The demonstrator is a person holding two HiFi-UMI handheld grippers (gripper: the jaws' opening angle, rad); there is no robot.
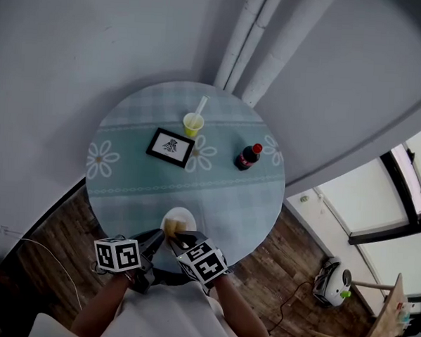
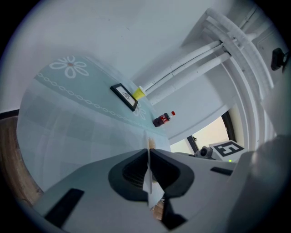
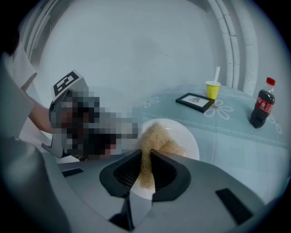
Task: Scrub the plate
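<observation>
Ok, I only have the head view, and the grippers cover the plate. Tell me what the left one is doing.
Observer: The left gripper is shut on the plate, which shows edge-on as a thin white line between its jaws.
Operator: Now report the right one.
Observer: The right gripper is shut on a tan sponge, squeezed thin between the jaws.
Operator: Say where the sponge's free end is.
Observer: It spreads out over the white face of the plate, just beyond the jaw tips.
</observation>
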